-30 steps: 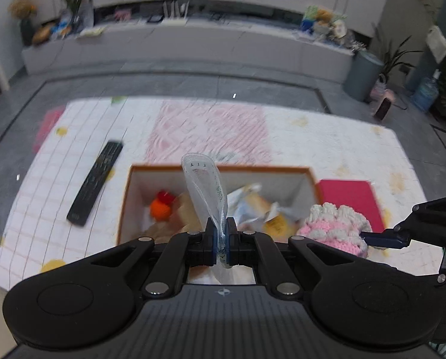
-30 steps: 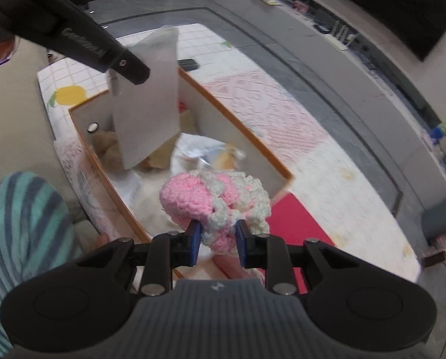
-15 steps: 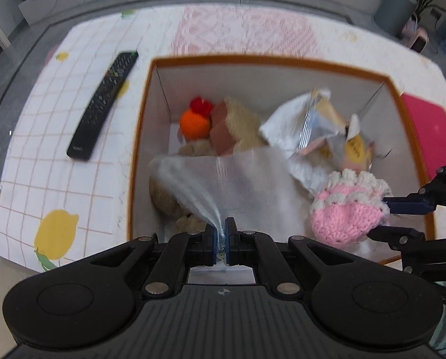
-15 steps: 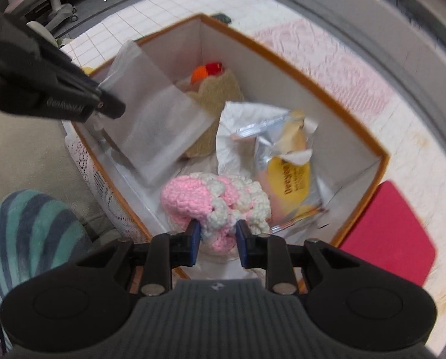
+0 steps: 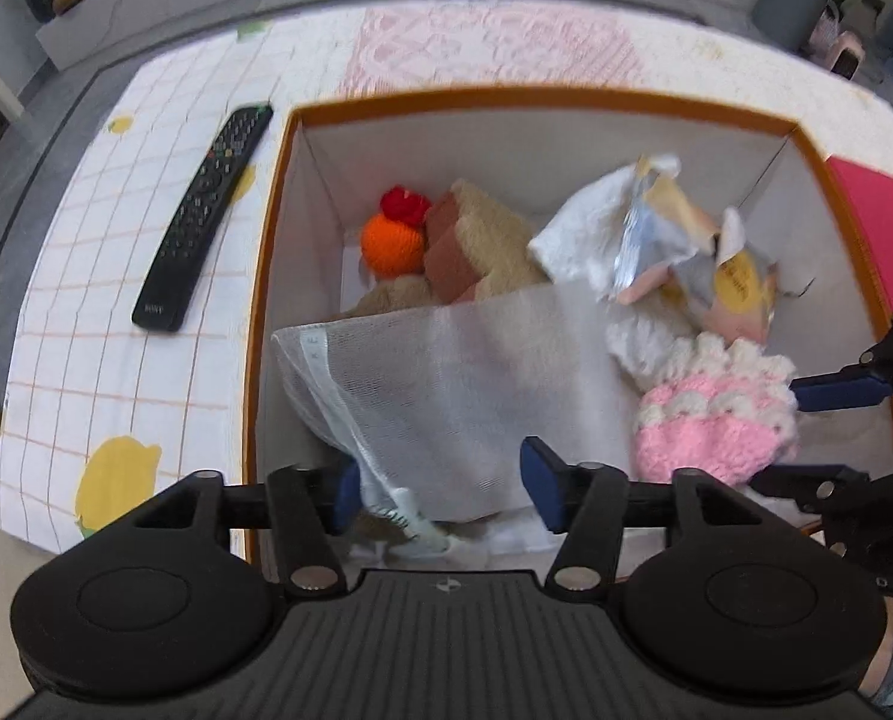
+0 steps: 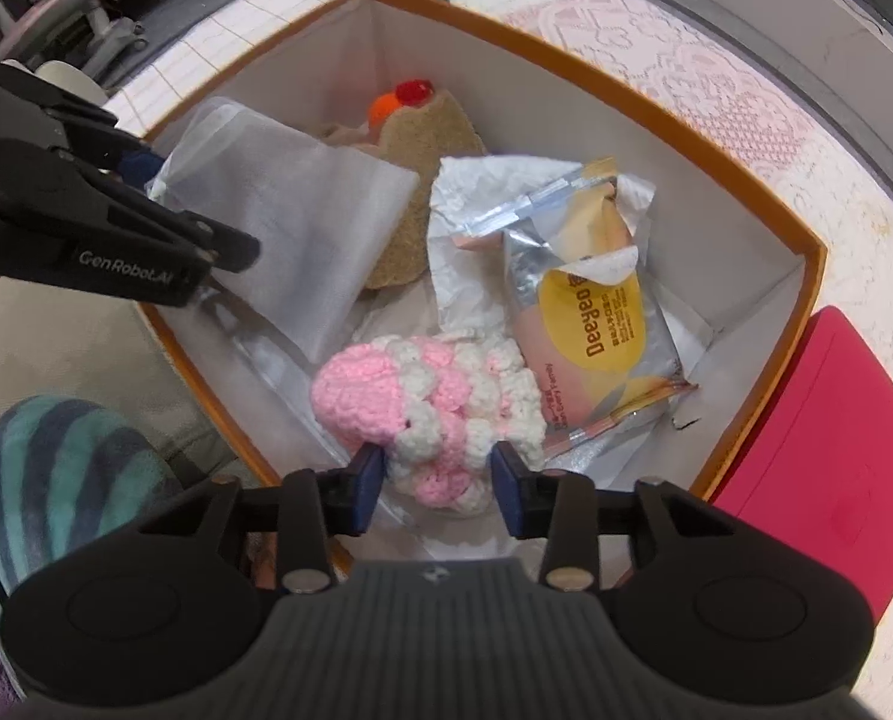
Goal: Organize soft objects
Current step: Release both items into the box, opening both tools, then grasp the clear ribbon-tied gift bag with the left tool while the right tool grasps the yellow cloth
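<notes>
An orange-rimmed white box (image 5: 269,276) (image 6: 602,84) holds soft things. A white mesh bag (image 5: 464,384) (image 6: 302,228) lies inside it at the near left. My left gripper (image 5: 440,489) is open, its fingers spread on either side of the bag's near end. A pink and white crochet piece (image 6: 440,402) (image 5: 716,420) lies in the box's near right part. My right gripper (image 6: 437,483) is open, its fingers just either side of the crochet. A tan plush (image 5: 488,246) and an orange and red knit ball (image 5: 395,234) lie at the back.
A foil snack packet (image 6: 590,306) on white paper lies in the box's right half. A black remote (image 5: 206,216) lies on the checked cloth left of the box. A red flat pad (image 6: 818,456) lies right of the box. A striped sleeve (image 6: 56,480) is near left.
Both grippers came down over the box and opened. The mesh bag and the crochet piece, held before, now lie in the box.
</notes>
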The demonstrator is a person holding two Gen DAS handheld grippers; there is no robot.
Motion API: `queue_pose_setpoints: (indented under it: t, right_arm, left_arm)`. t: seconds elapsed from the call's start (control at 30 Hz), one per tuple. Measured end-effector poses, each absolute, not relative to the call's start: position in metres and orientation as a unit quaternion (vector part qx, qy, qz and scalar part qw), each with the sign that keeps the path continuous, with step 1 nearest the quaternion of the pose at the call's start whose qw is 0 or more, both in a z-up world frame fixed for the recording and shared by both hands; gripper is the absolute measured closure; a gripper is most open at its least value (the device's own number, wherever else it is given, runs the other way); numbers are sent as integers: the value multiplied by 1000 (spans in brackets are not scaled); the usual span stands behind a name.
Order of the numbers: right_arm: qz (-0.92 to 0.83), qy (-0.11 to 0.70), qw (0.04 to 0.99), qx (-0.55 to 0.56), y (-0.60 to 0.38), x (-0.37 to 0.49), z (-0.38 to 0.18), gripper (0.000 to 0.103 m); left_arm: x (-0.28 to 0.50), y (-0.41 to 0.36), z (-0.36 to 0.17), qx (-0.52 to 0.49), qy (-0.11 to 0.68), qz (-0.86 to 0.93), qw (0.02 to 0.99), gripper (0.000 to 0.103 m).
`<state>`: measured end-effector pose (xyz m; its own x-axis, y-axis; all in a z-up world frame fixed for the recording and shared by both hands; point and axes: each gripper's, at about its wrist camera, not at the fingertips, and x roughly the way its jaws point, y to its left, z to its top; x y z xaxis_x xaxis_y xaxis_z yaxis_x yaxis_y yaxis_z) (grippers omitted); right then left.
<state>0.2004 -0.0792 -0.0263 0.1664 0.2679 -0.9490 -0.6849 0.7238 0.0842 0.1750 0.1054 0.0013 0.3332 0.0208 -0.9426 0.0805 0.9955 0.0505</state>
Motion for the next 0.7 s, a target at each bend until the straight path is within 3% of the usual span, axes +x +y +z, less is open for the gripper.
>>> queue_pose_setpoints:
  t: [0.23, 0.7]
  right_arm:
    - [320, 521, 761, -215, -89, 185, -2, 49]
    - [266, 478, 805, -231, -167, 149, 48, 45]
  left_arm:
    - [161, 104, 28, 28, 526, -13, 850, 34]
    - [126, 43, 77, 61, 490, -80, 866, 34]
